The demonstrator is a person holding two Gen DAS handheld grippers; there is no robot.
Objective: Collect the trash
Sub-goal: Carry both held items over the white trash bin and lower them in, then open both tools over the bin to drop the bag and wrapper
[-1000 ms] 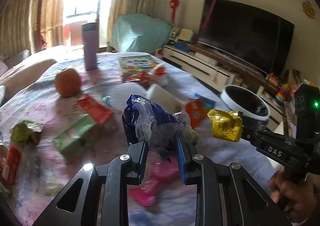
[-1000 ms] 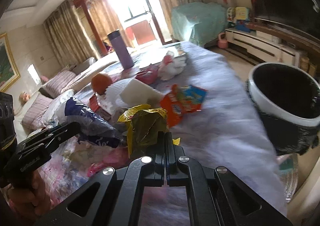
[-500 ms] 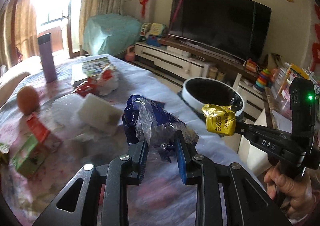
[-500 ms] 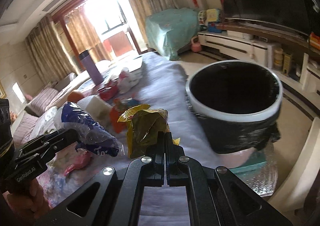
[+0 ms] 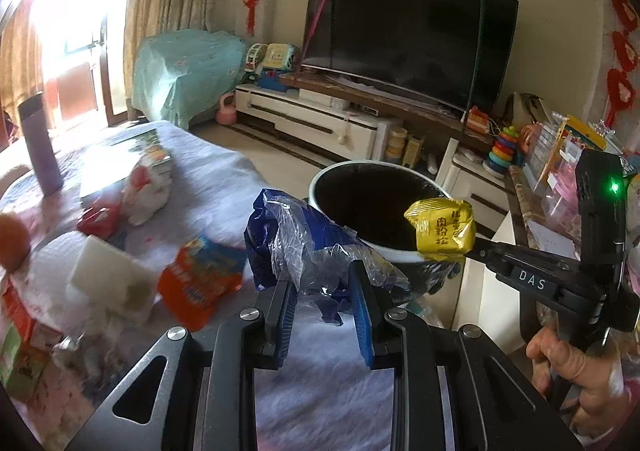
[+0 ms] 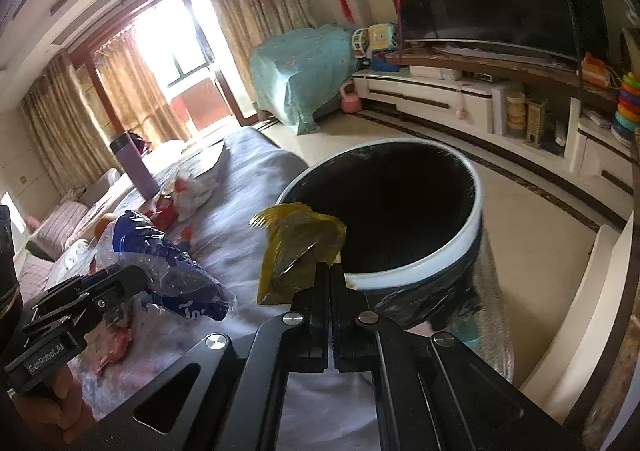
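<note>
My left gripper [image 5: 326, 283] is shut on a crumpled blue and clear plastic bag [image 5: 298, 247], held above the table near the bin; the bag also shows in the right wrist view [image 6: 172, 271]. My right gripper [image 6: 331, 271] is shut on a yellow snack wrapper [image 6: 298, 251], held at the near rim of the bin; the wrapper also shows in the left wrist view [image 5: 440, 229]. The trash bin [image 6: 456, 235] is round with a white rim and a black liner, and it stands beside the table's edge [image 5: 380, 175].
The table [image 5: 224, 175] with a pale cloth carries an orange wrapper [image 5: 200, 283], a white block [image 5: 108, 279], red wrappers [image 5: 100, 217], a white crumpled bag [image 5: 146, 191], an orange [image 5: 12, 241], a purple bottle [image 5: 40, 147] and books. A TV stand [image 6: 460, 99] lies beyond.
Both grippers have swung right with their trash, from over the table toward the bin. The bin now fills the middle of both views and the yellow wrapper is at its rim.
</note>
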